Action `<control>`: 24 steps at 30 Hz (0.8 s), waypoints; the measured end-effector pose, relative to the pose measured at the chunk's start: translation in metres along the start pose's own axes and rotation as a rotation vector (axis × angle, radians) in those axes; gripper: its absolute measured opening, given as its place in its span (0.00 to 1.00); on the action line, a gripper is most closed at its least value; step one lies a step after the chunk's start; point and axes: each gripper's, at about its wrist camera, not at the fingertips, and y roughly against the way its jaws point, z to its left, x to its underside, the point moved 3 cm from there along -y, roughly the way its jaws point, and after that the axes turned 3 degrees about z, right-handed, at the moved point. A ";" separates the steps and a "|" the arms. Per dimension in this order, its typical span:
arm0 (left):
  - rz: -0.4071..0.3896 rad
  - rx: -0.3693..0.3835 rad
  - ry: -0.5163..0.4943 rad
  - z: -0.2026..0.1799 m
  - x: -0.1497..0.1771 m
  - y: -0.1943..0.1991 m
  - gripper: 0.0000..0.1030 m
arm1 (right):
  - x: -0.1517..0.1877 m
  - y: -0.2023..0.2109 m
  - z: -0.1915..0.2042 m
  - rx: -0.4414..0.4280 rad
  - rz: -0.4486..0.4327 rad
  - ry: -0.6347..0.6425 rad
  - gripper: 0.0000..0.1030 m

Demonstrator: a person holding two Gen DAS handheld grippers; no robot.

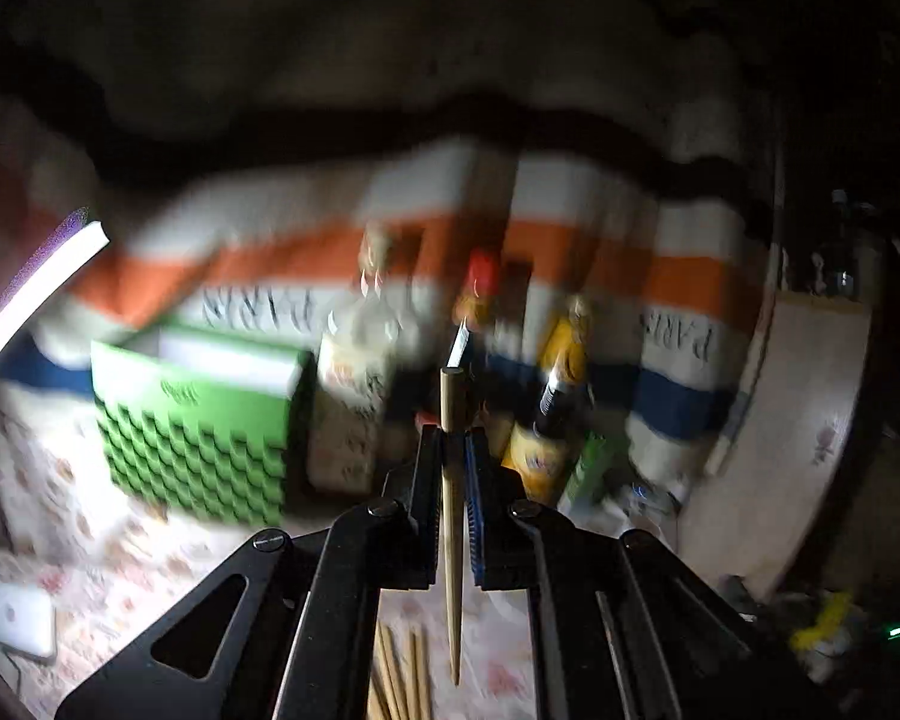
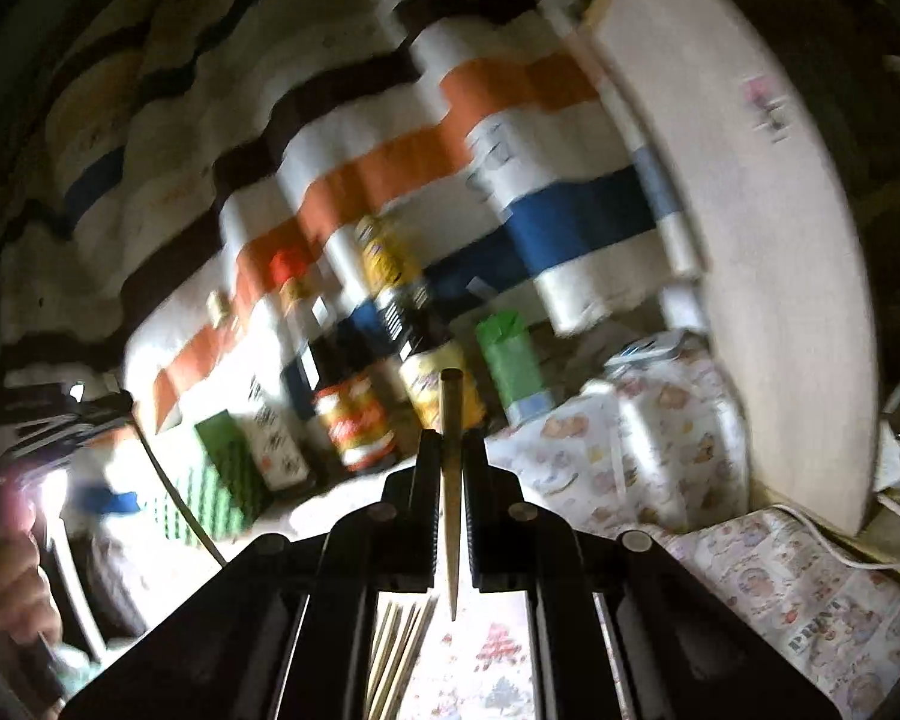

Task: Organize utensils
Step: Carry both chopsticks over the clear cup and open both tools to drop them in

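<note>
My left gripper [image 1: 452,438] is shut on a single wooden chopstick [image 1: 452,516], which stands upright between the pads with its thick end up and its thin tip hanging below. My right gripper [image 2: 450,441] is shut the same way on another wooden chopstick [image 2: 451,516]. Below each gripper, several loose chopsticks [image 1: 399,678] [image 2: 399,648] lie in a bundle on the patterned tablecloth [image 1: 120,540] [image 2: 486,678]. Both views are blurred and dim.
A green checkered box [image 1: 198,420] [image 2: 222,474] stands at the left. Sauce bottles and jars [image 1: 555,396] [image 2: 354,414] line the back before a striped orange, white and blue curtain [image 1: 678,276]. A pale board [image 2: 768,252] leans at the right. A person's hand [image 2: 24,576] shows at the far left.
</note>
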 end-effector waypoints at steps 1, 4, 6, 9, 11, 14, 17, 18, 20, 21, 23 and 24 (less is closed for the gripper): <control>-0.005 -0.019 0.004 -0.003 0.000 -0.001 0.06 | -0.004 0.006 -0.004 -0.002 -0.031 -0.019 0.08; 0.009 0.064 0.084 -0.005 -0.005 -0.011 0.06 | -0.018 0.019 -0.010 -0.048 -0.084 -0.067 0.08; -0.043 0.060 0.076 -0.013 -0.009 -0.018 0.06 | -0.031 0.022 -0.010 -0.093 -0.083 -0.088 0.08; -0.149 0.066 0.066 -0.025 -0.005 -0.027 0.06 | -0.059 0.026 -0.001 -0.092 -0.143 -0.039 0.08; -0.151 0.100 0.113 -0.026 0.002 -0.043 0.06 | -0.070 0.023 0.007 -0.067 -0.187 0.033 0.08; -0.142 0.103 0.163 -0.026 0.007 -0.065 0.06 | -0.075 0.003 0.003 -0.045 -0.176 0.085 0.08; -0.118 0.095 0.203 -0.022 0.011 -0.086 0.06 | -0.064 -0.021 -0.015 -0.068 -0.130 0.071 0.08; -0.111 0.085 0.208 -0.022 0.012 -0.092 0.06 | -0.059 -0.026 -0.019 -0.072 -0.115 0.076 0.08; -0.109 0.056 0.208 -0.023 0.016 -0.101 0.06 | -0.050 -0.037 -0.025 -0.072 -0.079 0.099 0.08; -0.106 0.043 0.211 -0.025 0.019 -0.106 0.06 | -0.049 -0.042 -0.029 -0.065 -0.072 0.103 0.08; -0.089 0.033 0.218 -0.027 0.026 -0.115 0.06 | -0.046 -0.052 -0.035 -0.068 -0.048 0.077 0.08; -0.084 0.010 0.224 -0.028 0.030 -0.120 0.06 | -0.045 -0.058 -0.036 -0.077 -0.028 0.070 0.08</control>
